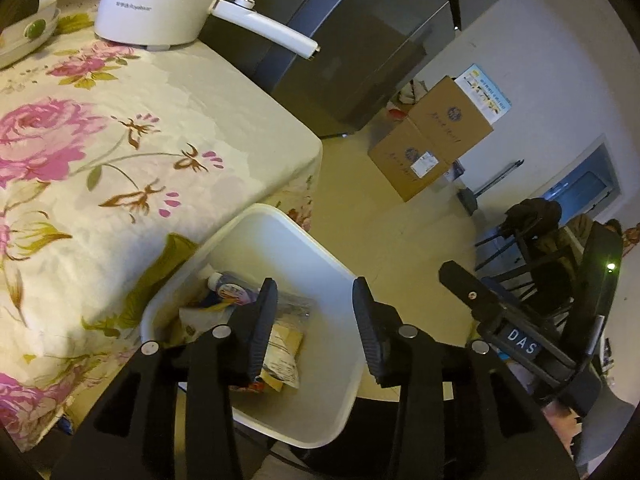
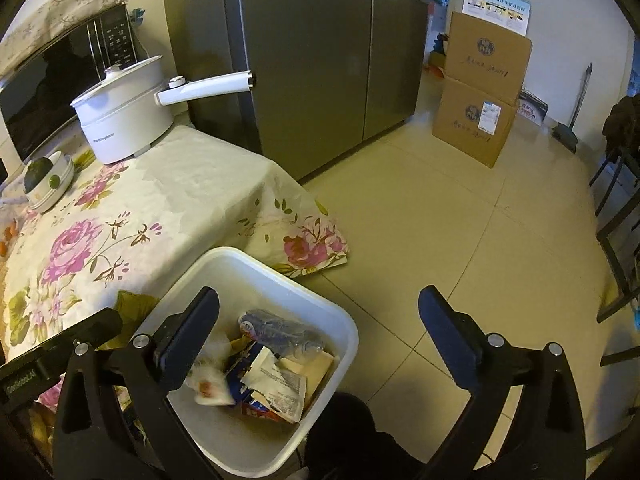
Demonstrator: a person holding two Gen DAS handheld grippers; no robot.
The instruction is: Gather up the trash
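A white trash bin (image 1: 280,218) stands beside the table's corner, and both grippers hover over it. In it lie a crushed plastic bottle (image 1: 230,290) and paper wrappers (image 1: 286,350). My left gripper (image 1: 314,314) is open above the bin with nothing between its fingers. In the right wrist view the bin (image 2: 240,254) holds the bottle (image 2: 280,328), crumpled paper (image 2: 276,384) and a blurred white tissue (image 2: 210,386). My right gripper (image 2: 320,304) is wide open over the bin's right rim and holds nothing.
The table with a floral cloth (image 2: 120,216) carries a white electric pot (image 2: 124,116) with a long handle and stacked bowls (image 2: 48,184). A grey fridge (image 2: 320,60), cardboard boxes (image 2: 480,92) and dark chairs (image 2: 616,208) stand around the tiled floor (image 2: 440,232).
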